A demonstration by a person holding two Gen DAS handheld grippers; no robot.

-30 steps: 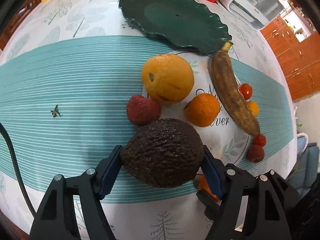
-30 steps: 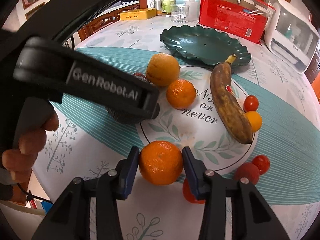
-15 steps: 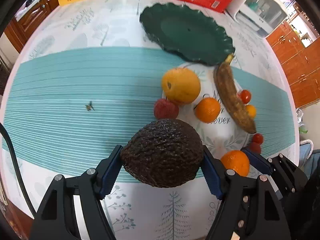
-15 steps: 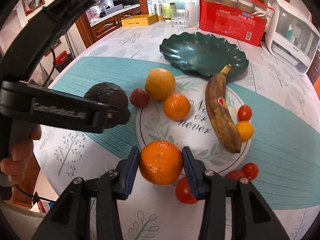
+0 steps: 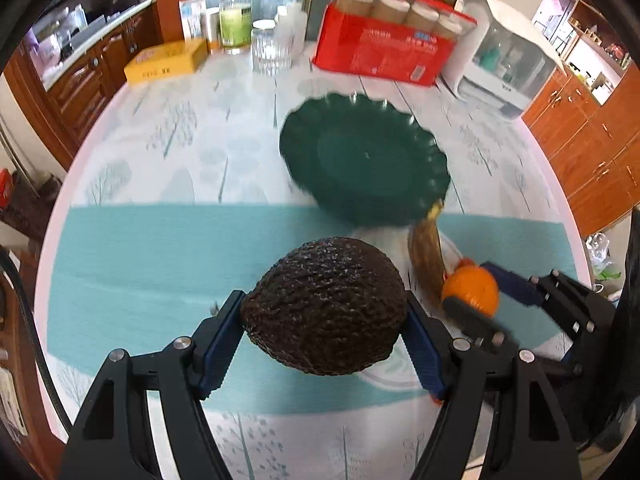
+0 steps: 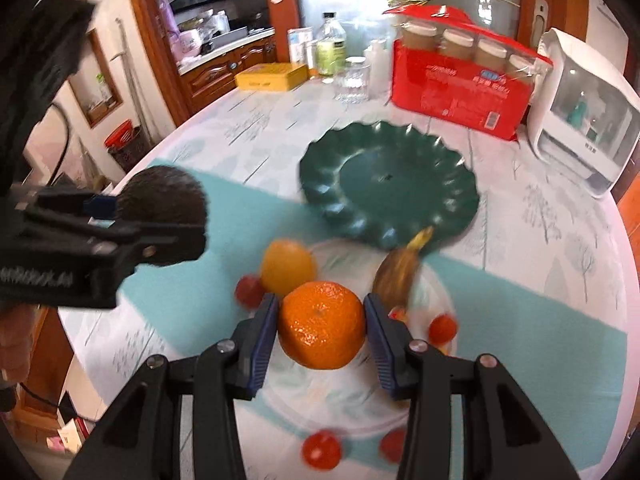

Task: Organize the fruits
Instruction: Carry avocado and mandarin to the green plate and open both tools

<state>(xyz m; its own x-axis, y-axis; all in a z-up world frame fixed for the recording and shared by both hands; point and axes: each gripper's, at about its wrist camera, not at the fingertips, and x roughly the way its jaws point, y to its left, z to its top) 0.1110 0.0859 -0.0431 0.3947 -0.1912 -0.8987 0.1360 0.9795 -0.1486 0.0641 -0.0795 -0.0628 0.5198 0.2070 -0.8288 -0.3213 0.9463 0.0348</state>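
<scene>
Avocado (image 5: pixel 326 306) sits clamped between the blue pads of my left gripper (image 5: pixel 324 320), and since a second ago I have lifted it from just over the fruit pile to well above the teal runner (image 5: pixel 160 248), so the far end of the table now fills my view. Ahead lies the green scalloped plate (image 5: pixel 364 160), bare, closer to centre than before. To its right the browned banana (image 5: pixel 428 256) still rests on the white mat. My right gripper (image 6: pixel 320 330) grips the mandarin (image 6: pixel 322 326) tightly, raised too; below it the yellow orange (image 6: pixel 286 266), a red lychee-like fruit (image 6: pixel 248 290) and cherry tomatoes (image 6: pixel 322 454) remain on the table, blurred by the motion.
</scene>
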